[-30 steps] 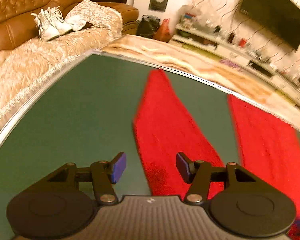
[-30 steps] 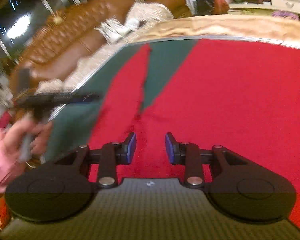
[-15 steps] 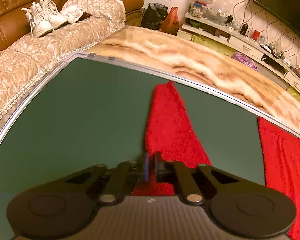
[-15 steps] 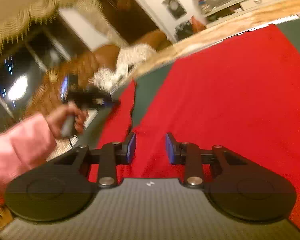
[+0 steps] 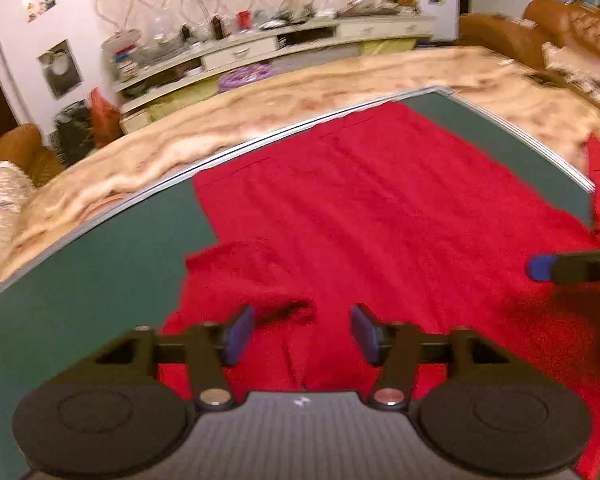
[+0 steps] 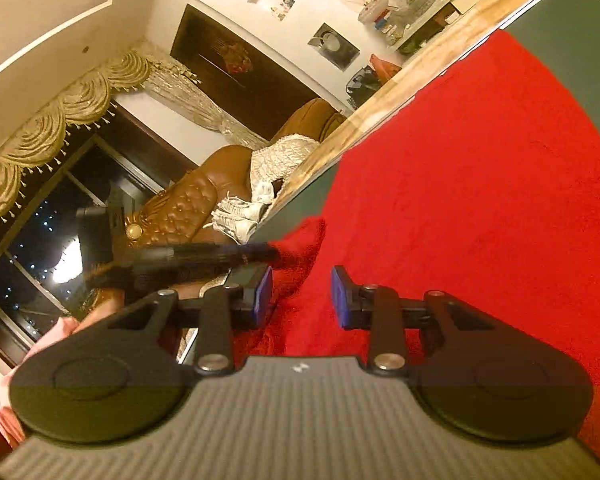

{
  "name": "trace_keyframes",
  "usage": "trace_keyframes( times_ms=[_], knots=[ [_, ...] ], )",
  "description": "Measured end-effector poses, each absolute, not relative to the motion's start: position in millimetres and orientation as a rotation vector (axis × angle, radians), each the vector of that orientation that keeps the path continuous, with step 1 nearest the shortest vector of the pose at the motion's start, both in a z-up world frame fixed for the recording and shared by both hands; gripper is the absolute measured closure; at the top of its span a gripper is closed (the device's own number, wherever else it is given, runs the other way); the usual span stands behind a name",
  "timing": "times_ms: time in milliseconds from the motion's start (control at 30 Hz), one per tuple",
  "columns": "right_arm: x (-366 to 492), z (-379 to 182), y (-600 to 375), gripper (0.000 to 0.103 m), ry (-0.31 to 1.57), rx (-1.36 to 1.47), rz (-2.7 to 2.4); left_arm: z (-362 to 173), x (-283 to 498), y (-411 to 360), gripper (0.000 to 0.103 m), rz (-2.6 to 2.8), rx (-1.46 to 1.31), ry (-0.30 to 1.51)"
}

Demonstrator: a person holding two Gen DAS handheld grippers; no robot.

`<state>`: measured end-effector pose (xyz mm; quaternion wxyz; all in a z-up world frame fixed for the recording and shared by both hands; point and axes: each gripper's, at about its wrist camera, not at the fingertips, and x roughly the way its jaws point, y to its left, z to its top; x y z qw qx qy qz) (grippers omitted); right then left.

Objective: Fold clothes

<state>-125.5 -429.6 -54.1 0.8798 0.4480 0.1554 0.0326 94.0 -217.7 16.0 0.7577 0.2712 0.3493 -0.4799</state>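
Since half a second ago the left hand-held gripper (image 5: pixel 302 330) has released the red garment (image 5: pixel 380 216)'s sleeve across its body; the right hand-held gripper (image 6: pixel 302 294), also unclenched, likely regrasps next.

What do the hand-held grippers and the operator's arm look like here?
Both match: the left hand-held gripper and right hand-held gripper have black linkage arms, blue pads, silver pivot screws, two round black discs and a ribbed grey body with a small white logo. No cables visible. A pink sleeve shows in the right wrist view.
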Motion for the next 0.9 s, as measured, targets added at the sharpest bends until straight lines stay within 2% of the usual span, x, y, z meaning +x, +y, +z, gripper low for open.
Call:
trace_keyframes(
  times_ms=[267,367,400,433,467,500,533,667,767,833,900],
  knots=[
    [-127.1,-60.6,-435.5,0.064,0.304,0.979,0.097,21.7,160.6,-194.6,0.044,-0.884,0.308,0.923],
    [-130.4,-60.6,-436.0,0.058,0.293,0.983,0.094,16.6,177.6,-199.7,0.048,-0.866,0.226,0.990],
    [-131.2,-60.2,-435.8,0.057,0.290,0.984,0.094,12.5,181.9,-204.2,0.060,-0.861,0.226,1.005],
    [-132.2,-60.4,-436.0,0.056,0.288,0.986,0.094,8.7,184.4,-207.6,0.077,-0.856,0.238,1.017],
    [-131.8,-61.2,-436.7,0.056,0.287,0.989,0.095,5.0,185.3,-210.2,0.084,-0.851,0.259,1.028],
    [-131.2,-62.2,-437.5,0.056,0.286,0.991,0.096,0.8,186.6,-214.2,0.096,-0.855,0.270,1.042],
    [-132.5,-61.6,-437.0,0.056,0.284,0.994,0.098,-1.9,187.0,-218.3,0.101,-0.867,0.266,1.056],
    [-136.7,-63.6,-438.8,0.056,0.273,1.006,0.098,11.5,174.7,-240.5,0.103,-0.976,0.185,1.056],
    [-138.5,-64.6,-439.5,0.056,0.264,1.020,0.104,46.3,153.3,-269.4,0.103,-1.116,0.143,0.961],
    [-139.8,-65.4,-440.1,0.056,0.260,1.031,0.104,69.2,136.0,-289.6,0.087,-1.188,0.172,0.901],
    [-140.6,-66.8,-441.3,0.056,0.255,1.041,0.101,75.5,125.5,-302.3,0.078,-1.132,0.270,0.886]
  ],
)
